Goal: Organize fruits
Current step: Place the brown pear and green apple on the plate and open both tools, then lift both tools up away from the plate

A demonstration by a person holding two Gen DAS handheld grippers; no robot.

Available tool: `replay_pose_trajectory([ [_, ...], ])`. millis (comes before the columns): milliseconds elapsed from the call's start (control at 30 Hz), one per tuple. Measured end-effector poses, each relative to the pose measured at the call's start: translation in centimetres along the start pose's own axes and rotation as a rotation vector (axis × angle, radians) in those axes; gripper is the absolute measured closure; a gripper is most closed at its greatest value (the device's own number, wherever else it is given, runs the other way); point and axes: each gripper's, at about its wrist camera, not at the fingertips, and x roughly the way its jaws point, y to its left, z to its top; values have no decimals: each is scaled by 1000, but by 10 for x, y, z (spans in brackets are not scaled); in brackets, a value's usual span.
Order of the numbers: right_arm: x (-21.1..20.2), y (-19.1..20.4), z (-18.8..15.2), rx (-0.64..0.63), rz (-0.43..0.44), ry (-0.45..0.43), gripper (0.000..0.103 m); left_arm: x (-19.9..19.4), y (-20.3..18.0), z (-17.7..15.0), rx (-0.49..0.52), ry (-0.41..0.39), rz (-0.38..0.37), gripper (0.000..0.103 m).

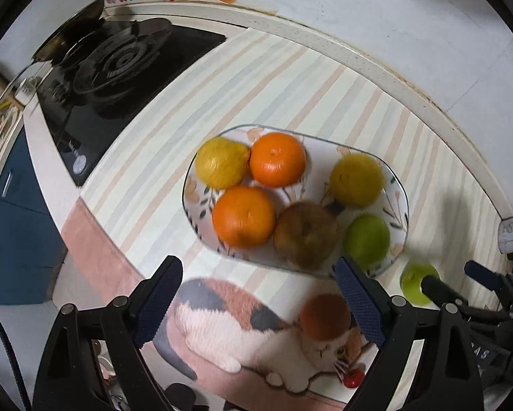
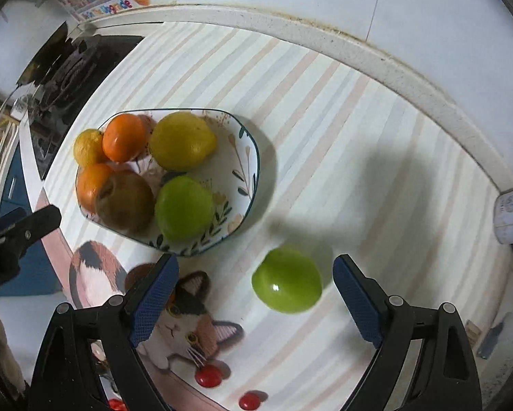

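A floral plate (image 1: pixel 398 202) (image 2: pixel 246 174) on the striped mat holds two oranges (image 1: pixel 277 159) (image 1: pixel 243 215), two yellow lemons (image 1: pixel 221 162) (image 1: pixel 357 179), a brown fruit (image 1: pixel 306 234) (image 2: pixel 124 200) and a green fruit (image 1: pixel 367 238) (image 2: pixel 184 207). A second green fruit (image 2: pixel 286 281) (image 1: pixel 414 279) lies loose on the mat right of the plate. My right gripper (image 2: pixel 256 287) is open, with the loose green fruit between its fingers but apart from the pads. My left gripper (image 1: pixel 258 298) is open and empty, just before the plate's near rim.
A black gas stove (image 1: pixel 119 65) sits at the back left. The raised counter edge (image 2: pixel 376 58) and white wall run behind the mat. A white object (image 2: pixel 511 214) stands at the far right. The mat shows a printed cat (image 1: pixel 256 335).
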Motion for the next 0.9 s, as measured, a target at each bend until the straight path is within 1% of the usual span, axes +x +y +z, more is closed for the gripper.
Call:
replay_pose_trajectory([
  [200,-37,11,-25,-54,-8,-37,9,-21,2,-28,-18,-36,-12,12],
  [400,-76,23,-45,-98,1,-84,9,-60,2,-47,-25,-111,-24,12],
  [467,-87,24,-52,-97,12,-92,9,-75,0,-52,-15,-144,-23,12],
  [600,-114,25,-63,-106,12,-142,9,-98,0,-63,-11,-184,-36,12],
  [667,-129,25,-67,-107,15,-166,9,-111,-1,-68,2,-213,-30,12],
  [900,-176,26,-84,-104,38,-236,9,-142,-4,-85,11,-250,-59,12],
])
